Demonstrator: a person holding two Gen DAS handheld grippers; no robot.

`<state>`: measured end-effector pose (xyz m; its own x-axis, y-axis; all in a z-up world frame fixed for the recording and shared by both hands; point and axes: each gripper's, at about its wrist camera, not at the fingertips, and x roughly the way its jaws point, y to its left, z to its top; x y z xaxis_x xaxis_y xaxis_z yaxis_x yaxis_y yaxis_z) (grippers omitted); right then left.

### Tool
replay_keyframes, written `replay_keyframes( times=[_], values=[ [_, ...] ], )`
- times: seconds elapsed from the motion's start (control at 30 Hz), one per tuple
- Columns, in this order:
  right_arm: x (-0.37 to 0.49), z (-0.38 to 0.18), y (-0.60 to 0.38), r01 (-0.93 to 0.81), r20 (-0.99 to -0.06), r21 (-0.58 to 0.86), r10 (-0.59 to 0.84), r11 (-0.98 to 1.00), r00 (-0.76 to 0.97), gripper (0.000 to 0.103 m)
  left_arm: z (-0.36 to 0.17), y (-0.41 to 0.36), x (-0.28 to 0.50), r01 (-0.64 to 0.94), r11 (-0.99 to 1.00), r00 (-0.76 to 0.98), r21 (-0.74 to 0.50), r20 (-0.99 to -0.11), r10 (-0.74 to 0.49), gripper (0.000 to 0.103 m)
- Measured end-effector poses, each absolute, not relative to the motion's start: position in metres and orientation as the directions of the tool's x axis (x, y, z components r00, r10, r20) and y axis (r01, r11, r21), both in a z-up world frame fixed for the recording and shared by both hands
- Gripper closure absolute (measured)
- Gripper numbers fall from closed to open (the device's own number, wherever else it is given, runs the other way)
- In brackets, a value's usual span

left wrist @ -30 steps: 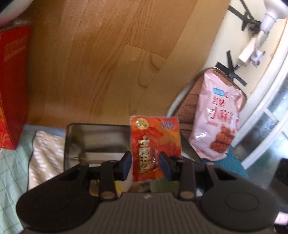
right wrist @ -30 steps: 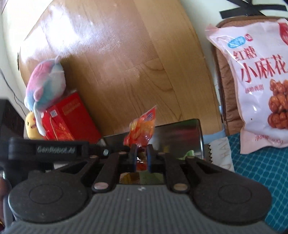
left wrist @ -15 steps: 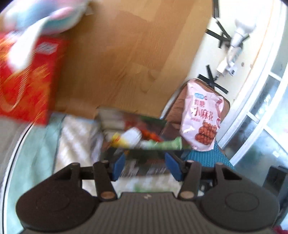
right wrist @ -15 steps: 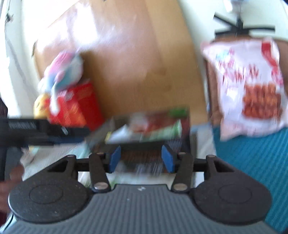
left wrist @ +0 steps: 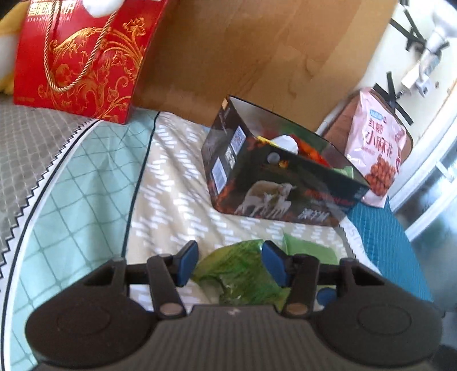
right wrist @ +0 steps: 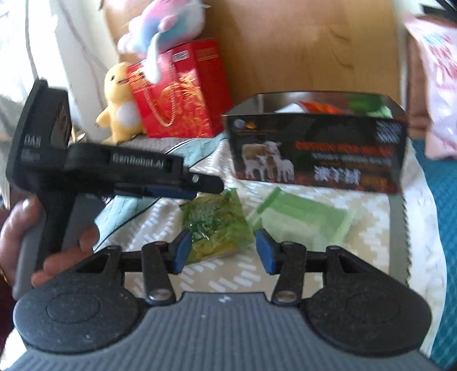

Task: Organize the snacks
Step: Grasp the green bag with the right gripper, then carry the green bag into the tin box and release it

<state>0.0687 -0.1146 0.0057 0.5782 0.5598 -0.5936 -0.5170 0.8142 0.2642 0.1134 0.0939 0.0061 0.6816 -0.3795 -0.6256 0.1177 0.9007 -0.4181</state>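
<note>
A dark open box point(left wrist: 274, 182) with sheep on its side stands on the patterned bedspread, with red, white and green packets in it. In front of it lie a crinkled green snack packet point(left wrist: 240, 271) and a pale green packet point(left wrist: 308, 251). My left gripper point(left wrist: 230, 262) hangs low over the crinkled packet. Its jaws are closing with the packet framed between the pads, which do not press on it. In the right wrist view, my right gripper point(right wrist: 222, 251) stands open just short of the same packet point(right wrist: 217, 225), with the pale packet point(right wrist: 302, 219) and the box point(right wrist: 317, 154) beyond. The left gripper point(right wrist: 200, 187) reaches in from the left.
A red gift bag point(left wrist: 82, 57) stands at the back left against a wooden headboard. A yellow plush point(right wrist: 120, 102) and a pink-blue plush point(right wrist: 162, 22) sit beside and on it. A pink snack bag point(left wrist: 377, 142) leans at the right. A hand point(right wrist: 42, 228) holds the left gripper.
Both grippers held red-orange packets over the box a second ago. They have let go, opened, and drawn back and down toward the green packets on the bedspread.
</note>
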Motion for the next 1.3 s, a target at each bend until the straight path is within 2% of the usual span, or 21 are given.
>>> replay_keyframes(
  times=[0.1,0.13,0.17,0.33,0.6,0.83,0.93,1.03,1.13,1.3],
  values=[
    [0.074,-0.002,-0.123,-0.463,-0.587,0.341,0.57,0.818,0.574,0.055,0.004,0.089,0.104,0.124,0.912,0.687,-0.39,-0.63,-0.363,0.055],
    [0.077,-0.004,-0.124,-0.461,-0.58,0.366,0.586,0.808,0.566,0.062,0.004,0.086,0.103,0.125,0.915,0.685,-0.384,-0.634,-0.359,0.056],
    [0.082,-0.006,-0.124,-0.452,-0.577,0.401,0.603,0.797,0.551,0.074,0.005,0.084,0.101,0.125,0.916,0.682,-0.382,-0.637,-0.359,0.055],
    [0.09,-0.012,-0.134,-0.395,-0.572,0.522,0.653,0.756,0.496,0.097,0.006,0.073,0.079,0.127,0.929,0.681,-0.348,-0.65,-0.337,0.055],
    [0.033,-0.005,-0.162,-0.48,-0.581,0.468,0.668,0.742,0.465,0.097,0.008,0.043,0.007,0.249,0.928,0.667,-0.279,-0.645,-0.373,0.054],
    [-0.014,-0.01,-0.19,-0.527,-0.568,0.484,0.709,0.698,0.418,0.096,0.007,0.031,-0.049,0.317,0.893,0.62,-0.32,-0.643,-0.45,0.053],
    [-0.033,-0.011,-0.199,-0.53,-0.551,0.502,0.725,0.684,0.413,0.096,0.008,0.027,-0.07,0.344,0.889,0.61,-0.301,-0.648,-0.456,0.053],
    [-0.05,-0.013,-0.202,-0.537,-0.535,0.507,0.735,0.674,0.416,0.096,0.009,0.024,-0.089,0.374,0.88,0.593,-0.293,-0.653,-0.47,0.05],
    [-0.057,-0.017,-0.204,-0.529,-0.515,0.522,0.741,0.669,0.43,0.096,0.008,0.03,-0.096,0.386,0.864,0.577,-0.323,-0.646,-0.499,0.048],
    [-0.058,-0.018,-0.209,-0.522,-0.49,0.548,0.757,0.653,0.433,0.09,0.002,0.055,-0.085,0.341,0.811,0.538,-0.476,-0.608,-0.584,0.048]
  ],
)
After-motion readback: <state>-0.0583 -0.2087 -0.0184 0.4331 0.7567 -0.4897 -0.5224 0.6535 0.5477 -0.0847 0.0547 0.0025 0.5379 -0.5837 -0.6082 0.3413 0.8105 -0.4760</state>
